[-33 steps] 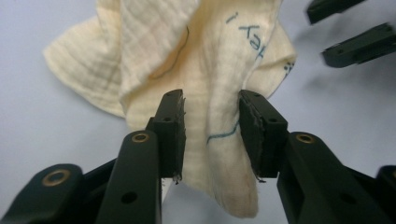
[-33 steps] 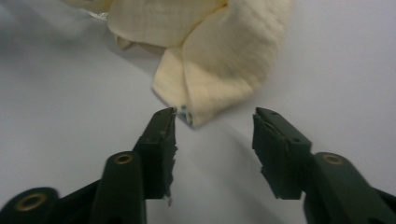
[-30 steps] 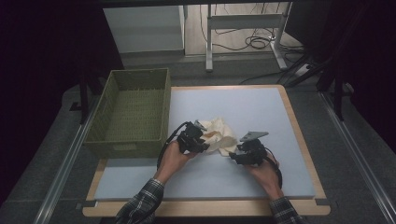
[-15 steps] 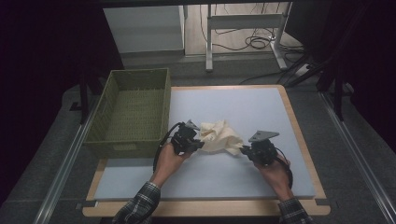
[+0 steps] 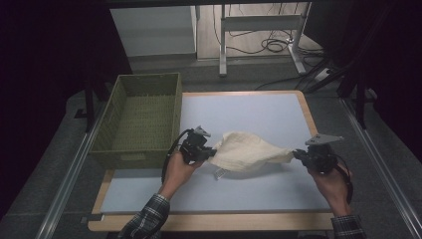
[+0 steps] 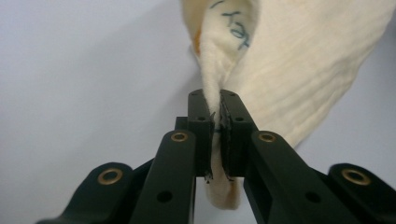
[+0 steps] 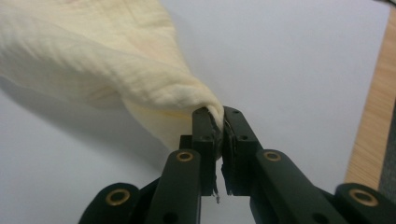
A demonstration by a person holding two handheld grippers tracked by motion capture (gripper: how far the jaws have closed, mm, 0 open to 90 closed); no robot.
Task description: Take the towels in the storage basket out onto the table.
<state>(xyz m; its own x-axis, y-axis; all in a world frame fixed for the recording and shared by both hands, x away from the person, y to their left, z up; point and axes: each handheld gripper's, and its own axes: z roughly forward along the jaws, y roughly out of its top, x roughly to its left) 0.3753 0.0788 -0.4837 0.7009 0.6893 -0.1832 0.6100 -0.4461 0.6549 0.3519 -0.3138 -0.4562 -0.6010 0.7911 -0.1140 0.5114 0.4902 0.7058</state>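
Cream cotton cloth (image 5: 249, 151) hangs stretched between the two grippers, above the pale blue table mat (image 5: 259, 112), right of the green woven basket (image 5: 142, 117). The left gripper (image 5: 208, 152), held in a hand reaching in from the near edge, points right and pinches the cloth's left corner; the right gripper (image 5: 298, 155) points left and pinches the opposite corner. The left gripper view shows handwritten blue marks on the cloth (image 6: 299, 70), unreadable at this angle. The right gripper view shows the wooden table edge (image 7: 373, 116). The cloth's underside is hidden.
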